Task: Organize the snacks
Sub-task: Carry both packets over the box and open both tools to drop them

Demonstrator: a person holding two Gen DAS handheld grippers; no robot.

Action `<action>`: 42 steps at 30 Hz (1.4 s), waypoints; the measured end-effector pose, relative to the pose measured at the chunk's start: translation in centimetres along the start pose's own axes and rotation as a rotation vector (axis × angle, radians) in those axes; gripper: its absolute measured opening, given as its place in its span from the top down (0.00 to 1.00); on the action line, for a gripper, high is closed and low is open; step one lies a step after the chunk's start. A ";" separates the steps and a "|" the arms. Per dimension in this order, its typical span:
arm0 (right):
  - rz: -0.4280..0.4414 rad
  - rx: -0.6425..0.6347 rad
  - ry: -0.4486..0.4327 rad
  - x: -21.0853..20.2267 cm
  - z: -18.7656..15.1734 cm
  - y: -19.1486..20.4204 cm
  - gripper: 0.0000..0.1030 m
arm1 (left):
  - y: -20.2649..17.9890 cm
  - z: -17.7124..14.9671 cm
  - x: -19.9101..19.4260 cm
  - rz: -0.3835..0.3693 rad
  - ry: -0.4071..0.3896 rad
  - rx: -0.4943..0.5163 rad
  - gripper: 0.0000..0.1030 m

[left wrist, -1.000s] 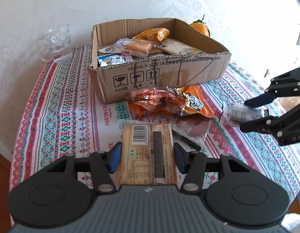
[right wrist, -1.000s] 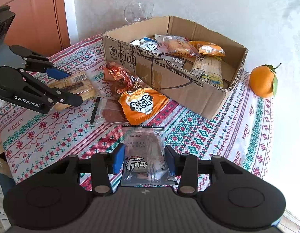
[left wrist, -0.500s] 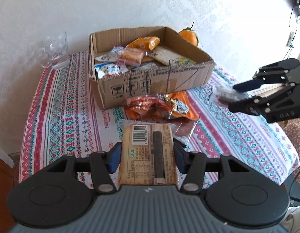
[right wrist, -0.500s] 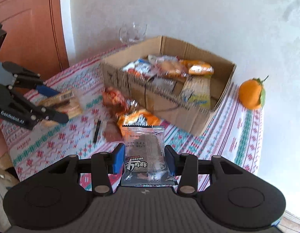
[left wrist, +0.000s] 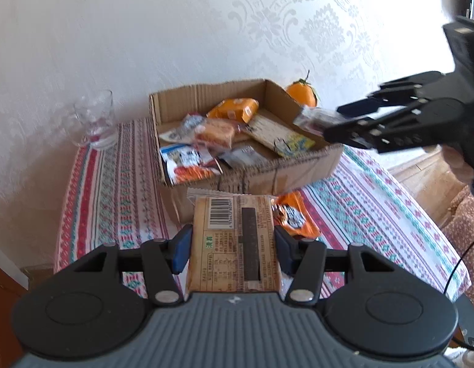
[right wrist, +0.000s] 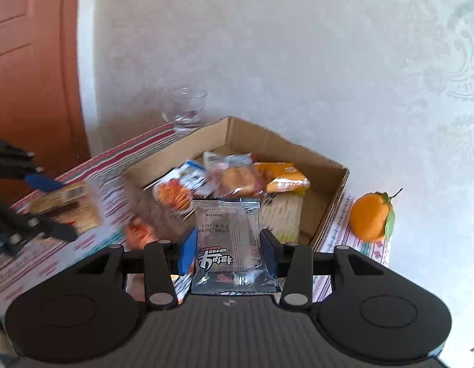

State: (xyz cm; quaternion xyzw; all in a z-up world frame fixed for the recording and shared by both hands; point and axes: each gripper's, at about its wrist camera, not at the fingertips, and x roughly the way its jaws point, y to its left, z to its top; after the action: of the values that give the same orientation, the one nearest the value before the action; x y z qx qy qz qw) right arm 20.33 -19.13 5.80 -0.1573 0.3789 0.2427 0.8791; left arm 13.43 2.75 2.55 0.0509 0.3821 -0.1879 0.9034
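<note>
My left gripper [left wrist: 232,245] is shut on a tan biscuit packet [left wrist: 233,239] with a barcode, held above the table in front of the cardboard box [left wrist: 252,178]. My right gripper [right wrist: 227,248] is shut on a clear snack packet [right wrist: 229,239] with dark print, held near the box's [right wrist: 328,214] front rim. In the left wrist view the right gripper [left wrist: 347,122] hovers over the box's right side with its packet [left wrist: 316,119]. Several snack packets [left wrist: 206,141] lie inside the box. An orange packet [left wrist: 293,217] lies on the tablecloth before the box.
A glass mug [left wrist: 96,122] stands left of the box by the wall, and an orange [right wrist: 371,216] with a leaf sits at its far right corner. The patterned tablecloth [left wrist: 108,190] covers the table. A wooden door [right wrist: 31,61] is at the left. A hand [left wrist: 460,162] holds the right gripper.
Both grippers have risen with their packets. The right one has moved from over the tablecloth to above the box's right side. The view now looks down into the box.
</note>
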 end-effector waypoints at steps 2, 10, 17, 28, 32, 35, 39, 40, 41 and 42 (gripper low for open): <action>-0.025 0.003 0.004 1.4 1.1 -0.9 0.52 | 0.2 0.3 0.0 0.007 -0.011 -0.003 0.47; -0.107 0.085 0.041 8.3 4.6 -4.9 0.51 | 0.6 1.3 0.8 0.007 -0.016 -0.017 0.47; -0.148 0.154 0.069 10.5 3.9 -6.0 0.23 | 1.5 2.6 2.4 0.004 0.001 -0.017 0.47; -0.127 0.207 0.000 5.9 1.6 -4.6 0.00 | 2.3 7.5 5.3 0.037 -0.014 0.005 0.47; -0.130 0.224 -0.014 4.2 0.7 -3.5 0.00 | 2.9 9.4 7.6 0.061 -0.009 -0.004 0.47; -0.149 0.220 -0.020 3.0 0.0 -2.4 0.00 | 3.2 10.8 9.3 0.085 -0.010 -0.010 0.47; -0.181 0.221 -0.034 1.3 -1.0 -1.0 0.00 | 3.7 12.8 11.5 0.106 -0.009 -0.022 0.47; -0.188 0.225 -0.036 1.0 -1.2 -0.8 0.00 | 3.9 13.3 12.0 0.109 -0.007 -0.031 0.47; -0.197 0.228 -0.038 0.7 -1.5 -0.5 0.00 | 4.1 13.8 12.3 0.112 -0.008 -0.037 0.47; -0.205 0.234 -0.042 0.3 -1.9 -0.3 0.00 | 4.3 14.3 12.9 0.119 -0.007 -0.042 0.47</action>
State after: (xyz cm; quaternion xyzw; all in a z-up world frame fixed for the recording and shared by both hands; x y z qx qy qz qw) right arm 19.58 -20.10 4.34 -0.0868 0.3682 0.1091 0.9193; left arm 32.84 -0.56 3.25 0.0540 0.3793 -0.1260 0.9151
